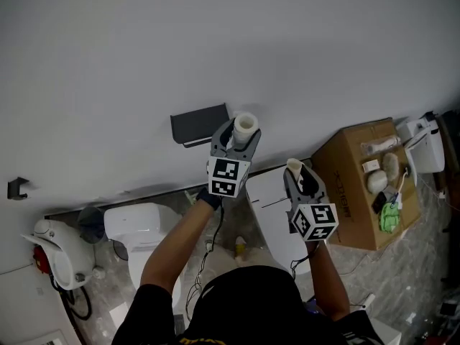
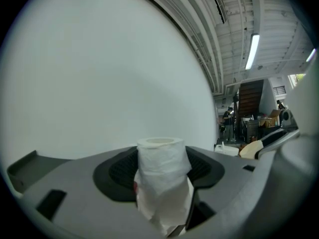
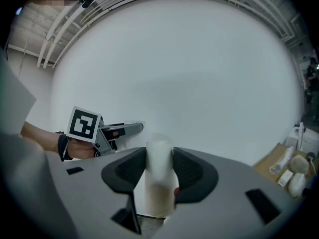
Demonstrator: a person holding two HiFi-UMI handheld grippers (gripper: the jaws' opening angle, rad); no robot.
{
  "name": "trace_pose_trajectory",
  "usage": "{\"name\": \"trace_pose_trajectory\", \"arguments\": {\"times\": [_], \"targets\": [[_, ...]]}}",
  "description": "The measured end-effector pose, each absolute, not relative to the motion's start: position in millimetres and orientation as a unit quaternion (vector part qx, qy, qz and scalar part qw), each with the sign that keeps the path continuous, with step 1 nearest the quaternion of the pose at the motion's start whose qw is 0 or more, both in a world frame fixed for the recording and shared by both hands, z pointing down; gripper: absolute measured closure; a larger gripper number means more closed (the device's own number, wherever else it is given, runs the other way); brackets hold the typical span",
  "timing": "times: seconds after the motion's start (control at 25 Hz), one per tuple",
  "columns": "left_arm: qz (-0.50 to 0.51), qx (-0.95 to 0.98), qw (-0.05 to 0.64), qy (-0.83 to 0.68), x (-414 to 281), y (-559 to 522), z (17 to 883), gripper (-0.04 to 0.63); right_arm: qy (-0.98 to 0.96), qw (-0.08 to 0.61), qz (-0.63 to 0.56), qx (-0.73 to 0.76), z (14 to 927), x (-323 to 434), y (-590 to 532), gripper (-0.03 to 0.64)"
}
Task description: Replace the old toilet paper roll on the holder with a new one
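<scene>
A dark grey paper holder (image 1: 200, 123) is fixed to the white wall, and no roll shows on it. My left gripper (image 1: 241, 131) is just right of the holder, shut on a slim white toilet paper roll (image 1: 245, 124). In the left gripper view that roll (image 2: 162, 176) stands upright between the pads (image 2: 122, 171), with loose paper hanging down. My right gripper (image 1: 296, 169) sits lower and to the right, shut on a pale, nearly bare tube (image 1: 293, 167). The right gripper view shows this tube (image 3: 159, 176) clamped upright, and the left gripper (image 3: 122, 130) to its left.
Below the holder stands a white toilet (image 1: 136, 228), with a white cabinet (image 1: 277, 210) beside it. A cardboard box (image 1: 352, 185) with small items on top stands at the right. A white appliance (image 1: 54, 254) is at the far left, and a dark hook (image 1: 18, 187) is on the wall.
</scene>
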State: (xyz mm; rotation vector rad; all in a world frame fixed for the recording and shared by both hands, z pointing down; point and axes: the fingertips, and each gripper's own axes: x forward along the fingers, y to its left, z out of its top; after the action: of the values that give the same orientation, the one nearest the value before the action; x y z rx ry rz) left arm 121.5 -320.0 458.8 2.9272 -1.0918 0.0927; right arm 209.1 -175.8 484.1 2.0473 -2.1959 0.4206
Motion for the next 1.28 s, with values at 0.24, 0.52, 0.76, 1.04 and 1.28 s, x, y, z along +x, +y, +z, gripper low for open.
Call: {"name": "trace_pose_trajectory", "arguments": {"times": [0.24,0.52,0.76,1.04,1.28], "targets": [[0.042,0.934,0.005,-0.356,122.2,-311.1,479.4,0.311,-0.717,0.069,0.122,0.683,496.9,202.1,-189.9,0.445],[0.091,0.934,-0.072,-0.339,137.6,-290.8,498.9,0.311,-0.708,0.09,0.11,0.691,510.1,201.0,-186.8,0.445],[0.165,0.903,-0.23,-0.324,149.0,-285.0,502.2,0.311,-0.697,0.097,0.114,0.701,518.4,215.6,-180.5,0.446],[0.236,0.867,-0.305,-0.315,154.3,-288.6,513.7,0.313,-0.685,0.095,0.115,0.713,520.3,223.2,-180.0,0.445],[0.299,0.807,-0.423,-0.284,160.4,-279.2,523.8,0.313,-0.681,0.098,0.112,0.717,520.8,226.6,-183.5,0.445]]}}
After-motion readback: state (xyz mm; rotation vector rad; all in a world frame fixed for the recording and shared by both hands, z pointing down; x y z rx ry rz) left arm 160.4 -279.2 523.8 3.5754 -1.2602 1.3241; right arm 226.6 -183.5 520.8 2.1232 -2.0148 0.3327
